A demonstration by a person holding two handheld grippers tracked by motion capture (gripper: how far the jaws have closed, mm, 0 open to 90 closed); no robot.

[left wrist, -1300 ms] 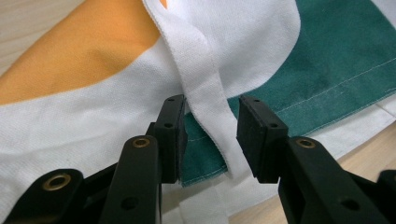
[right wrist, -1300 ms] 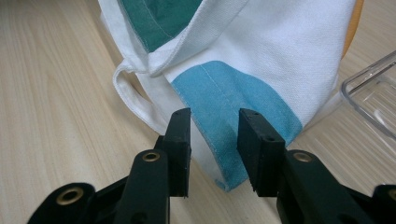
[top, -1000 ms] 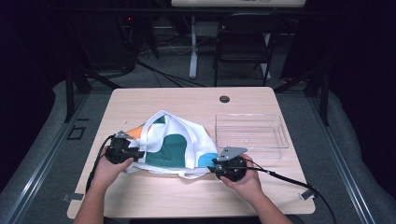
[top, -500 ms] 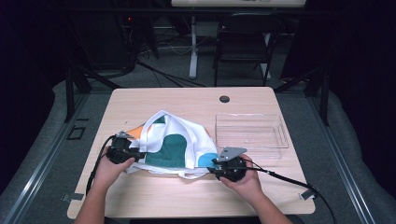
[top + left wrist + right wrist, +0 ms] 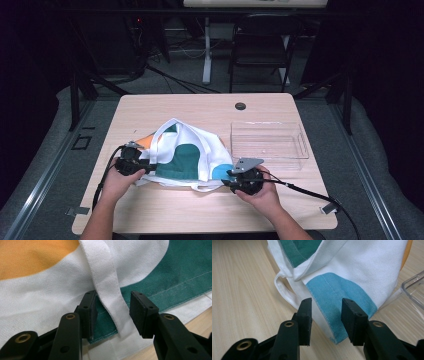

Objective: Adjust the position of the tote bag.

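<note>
A white cloth tote bag [image 5: 187,152] with green, orange and blue patches lies crumpled in the middle of the wooden table [image 5: 200,107]. My left gripper [image 5: 148,167] sits at the bag's left edge. Its jaws have just been opening, and in the left gripper view [image 5: 112,312] a white strap [image 5: 110,295] lies loose between them over a green patch. My right gripper [image 5: 225,181] is at the bag's near right corner. Its jaws have also been opening; the blue-patched corner [image 5: 337,295] lies between the pads [image 5: 325,317] with gaps at both sides.
A clear plastic box [image 5: 270,142] stands right of the bag, its corner in the right gripper view [image 5: 414,290]. A black round plug [image 5: 240,106] sits in the table's far side. Cables trail from both grippers. Bare wood runs along the near edge.
</note>
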